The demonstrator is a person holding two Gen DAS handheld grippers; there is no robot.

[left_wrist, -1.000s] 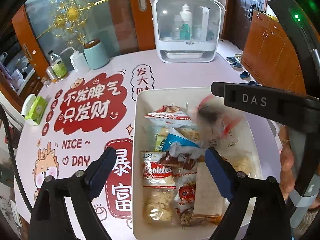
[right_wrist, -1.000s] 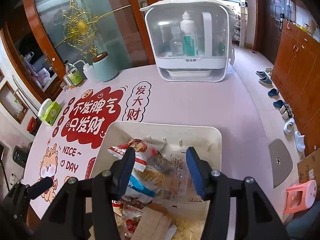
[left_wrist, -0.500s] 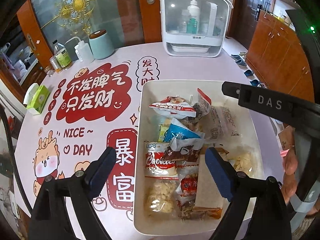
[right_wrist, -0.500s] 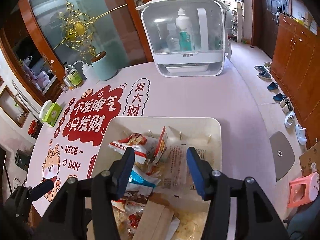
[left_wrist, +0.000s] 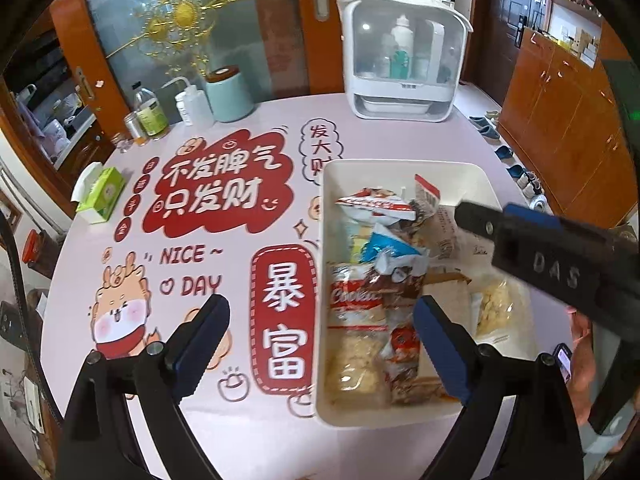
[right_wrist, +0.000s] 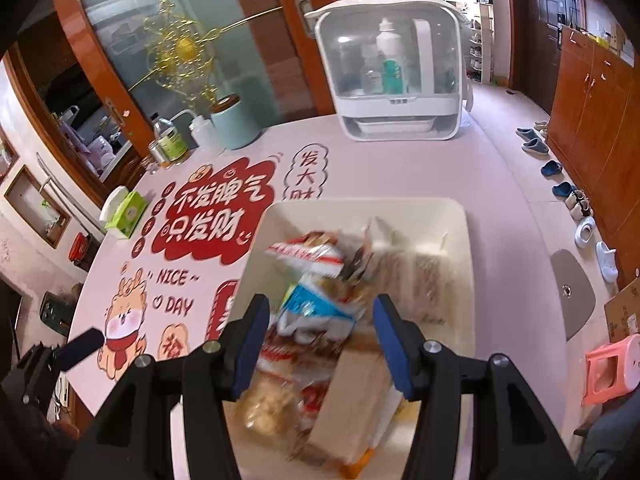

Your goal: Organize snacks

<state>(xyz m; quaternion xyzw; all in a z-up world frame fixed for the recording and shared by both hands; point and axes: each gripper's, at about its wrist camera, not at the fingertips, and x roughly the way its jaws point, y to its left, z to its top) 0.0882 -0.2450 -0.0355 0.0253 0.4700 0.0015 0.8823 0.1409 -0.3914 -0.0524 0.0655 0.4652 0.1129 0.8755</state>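
Round table under a pale pink printed cloth (left_wrist: 248, 432) with red Chinese characters and "NICE DAY". Nearest the left wrist camera, the left gripper (left_wrist: 322, 342) has its 2 blue-padded fingers spread wide, nothing between them, straddling the near left rim of the cream rectangular plastic bin (left_wrist: 404, 170). The bin holds a loose pile of snack packets: a red-and-white "Cookies" packet (left_wrist: 354, 300), a blue-and-white pouch (left_wrist: 382, 246), a red-striped white packet (left_wrist: 374, 204). The right gripper (right_wrist: 318, 340) hangs over the pile with fingers wide apart, gripping nothing; the packets beneath it are blurred. Farther left, a green tissue box (left_wrist: 100, 194). At the far edge, a mint cylindrical canister (left_wrist: 230, 94) and a white domed clear-fronted cabinet with bottles inside (left_wrist: 402, 60).
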